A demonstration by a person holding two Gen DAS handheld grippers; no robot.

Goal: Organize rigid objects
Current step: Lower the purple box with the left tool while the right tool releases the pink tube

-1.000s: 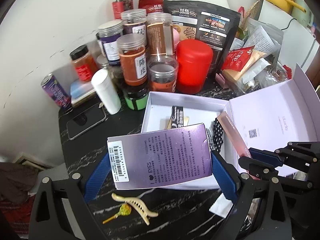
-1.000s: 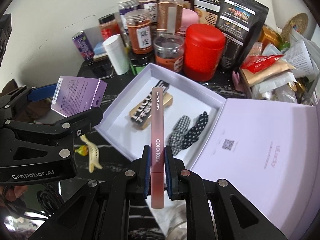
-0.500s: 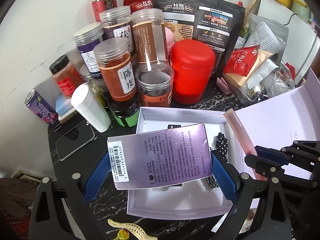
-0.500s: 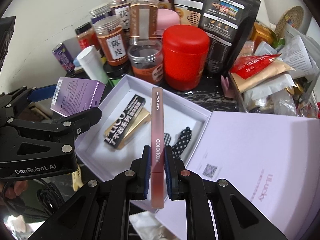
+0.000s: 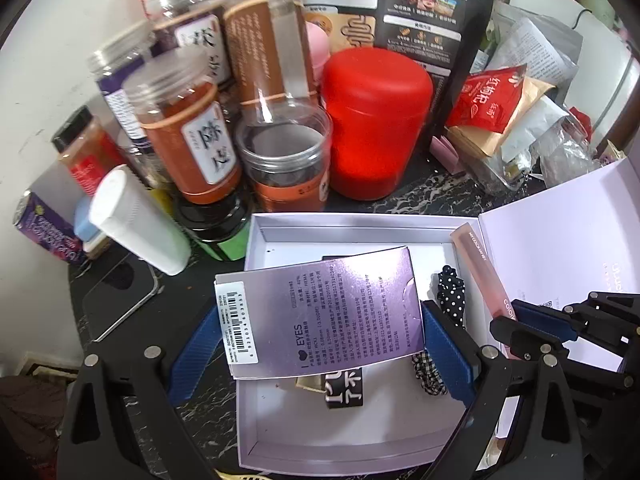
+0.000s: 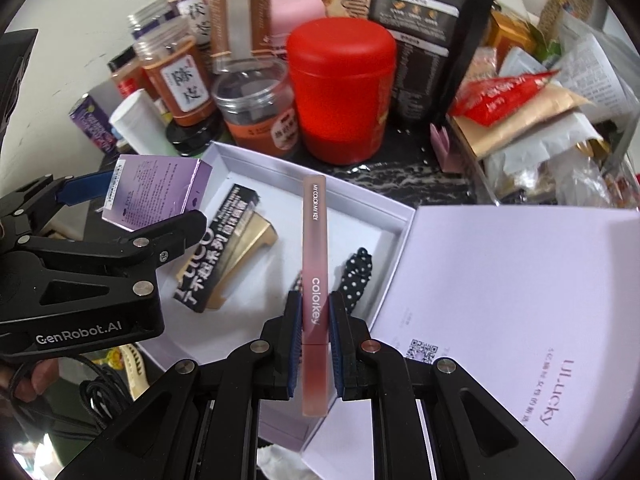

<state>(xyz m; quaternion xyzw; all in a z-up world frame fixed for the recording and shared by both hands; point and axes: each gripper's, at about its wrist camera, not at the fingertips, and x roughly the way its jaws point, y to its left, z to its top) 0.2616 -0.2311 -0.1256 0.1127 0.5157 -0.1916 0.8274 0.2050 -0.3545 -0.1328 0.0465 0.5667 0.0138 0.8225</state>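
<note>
My left gripper (image 5: pixel 320 320) is shut on a flat purple EYES carton (image 5: pixel 320 312), held over the open white box (image 5: pixel 348 440). In the right wrist view the same carton (image 6: pixel 156 188) hangs above the box's left corner (image 6: pixel 228 156). My right gripper (image 6: pixel 315 312) is shut on a slim pink Colorkey carton (image 6: pixel 314 264), which points out over the box; it also shows at the right of the left wrist view (image 5: pixel 480 268). Inside the box lie a black-and-gold carton (image 6: pixel 224 248) and a black polka-dot hair tie (image 6: pixel 358 276).
Behind the box stand a red canister (image 5: pixel 374 120), several clear spice jars (image 5: pixel 188 136), a white tube (image 5: pixel 136 220) and a black pouch (image 5: pixel 400 12). Loose packets (image 5: pixel 512 112) crowd the back right. The box's open lid (image 6: pixel 500 300) lies to the right. A phone (image 5: pixel 120 300) lies at left.
Both grippers have moved forward and down over the white box with their cartons. The jars and red canister now loom larger, and the hair clip has slipped out at the bottom edge.
</note>
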